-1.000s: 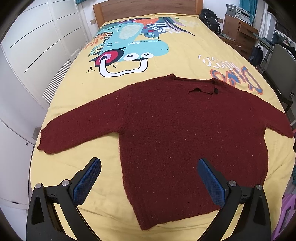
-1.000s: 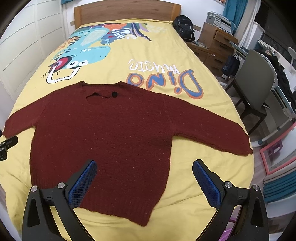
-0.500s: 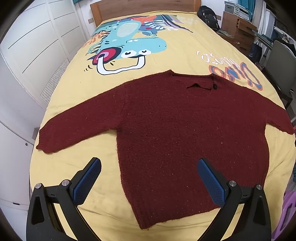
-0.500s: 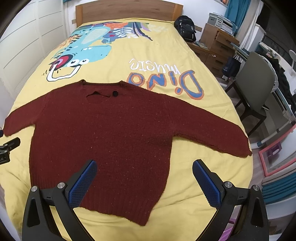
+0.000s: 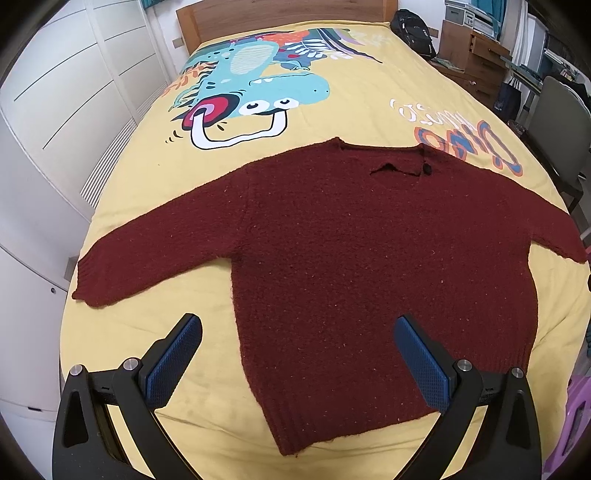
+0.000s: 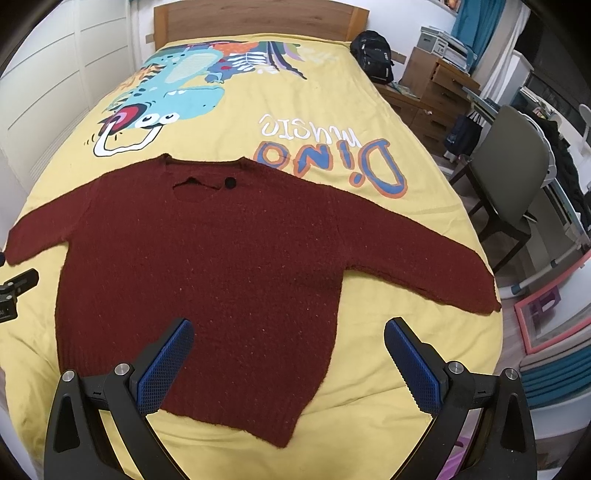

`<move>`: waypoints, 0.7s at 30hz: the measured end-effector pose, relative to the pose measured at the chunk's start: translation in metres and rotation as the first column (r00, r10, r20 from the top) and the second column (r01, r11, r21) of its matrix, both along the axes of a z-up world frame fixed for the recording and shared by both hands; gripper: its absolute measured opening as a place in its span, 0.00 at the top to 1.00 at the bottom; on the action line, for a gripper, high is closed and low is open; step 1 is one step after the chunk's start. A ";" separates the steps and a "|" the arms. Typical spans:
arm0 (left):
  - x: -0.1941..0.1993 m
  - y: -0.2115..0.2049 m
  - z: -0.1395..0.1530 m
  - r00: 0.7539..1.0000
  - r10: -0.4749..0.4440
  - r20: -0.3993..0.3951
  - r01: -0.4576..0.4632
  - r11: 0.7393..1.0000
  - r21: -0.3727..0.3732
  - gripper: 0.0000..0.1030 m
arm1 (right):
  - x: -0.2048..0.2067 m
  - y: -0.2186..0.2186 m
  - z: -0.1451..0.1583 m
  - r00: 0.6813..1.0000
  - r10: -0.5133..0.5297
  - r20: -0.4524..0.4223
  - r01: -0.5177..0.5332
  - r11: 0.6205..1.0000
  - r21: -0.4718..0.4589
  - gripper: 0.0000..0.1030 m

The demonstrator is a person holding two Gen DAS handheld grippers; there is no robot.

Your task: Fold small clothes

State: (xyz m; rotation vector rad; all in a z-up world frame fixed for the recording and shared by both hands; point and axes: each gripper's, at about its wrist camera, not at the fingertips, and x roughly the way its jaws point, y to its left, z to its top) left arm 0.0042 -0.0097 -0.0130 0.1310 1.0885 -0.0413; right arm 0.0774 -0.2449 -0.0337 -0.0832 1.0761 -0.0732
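A dark red knitted sweater (image 5: 351,258) lies flat on the yellow bed cover (image 5: 147,184), neck away from me, both sleeves spread sideways. It also shows in the right wrist view (image 6: 207,266). My left gripper (image 5: 297,332) is open and empty, held above the sweater's lower left hem corner. My right gripper (image 6: 288,332) is open and empty, above the lower right hem corner. The left sleeve cuff (image 5: 92,280) lies near the bed's left edge, the right sleeve cuff (image 6: 476,291) near the right edge.
The bed cover carries a dinosaur print (image 5: 251,96). A wooden headboard (image 6: 258,22) stands at the far end. White wardrobe doors (image 5: 66,110) line the left. A grey chair (image 6: 513,162), wooden drawers (image 6: 439,92) and a black backpack (image 6: 373,55) stand to the right.
Both grippers have drifted slightly forward over the sweater. They stay open and empty. The sweater has not moved.
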 end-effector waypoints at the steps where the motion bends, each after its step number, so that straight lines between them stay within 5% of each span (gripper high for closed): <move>1: 0.000 0.000 0.000 1.000 0.000 0.000 0.000 1.000 0.000 0.01 | 0.000 0.000 0.000 1.000 -0.001 0.000 0.001 1.000 0.000 0.00; 21: 0.003 -0.001 -0.005 1.000 -0.015 -0.011 0.015 1.000 0.001 0.01 | 0.002 0.003 -0.004 1.000 0.013 -0.007 -0.013 1.000 -0.001 0.00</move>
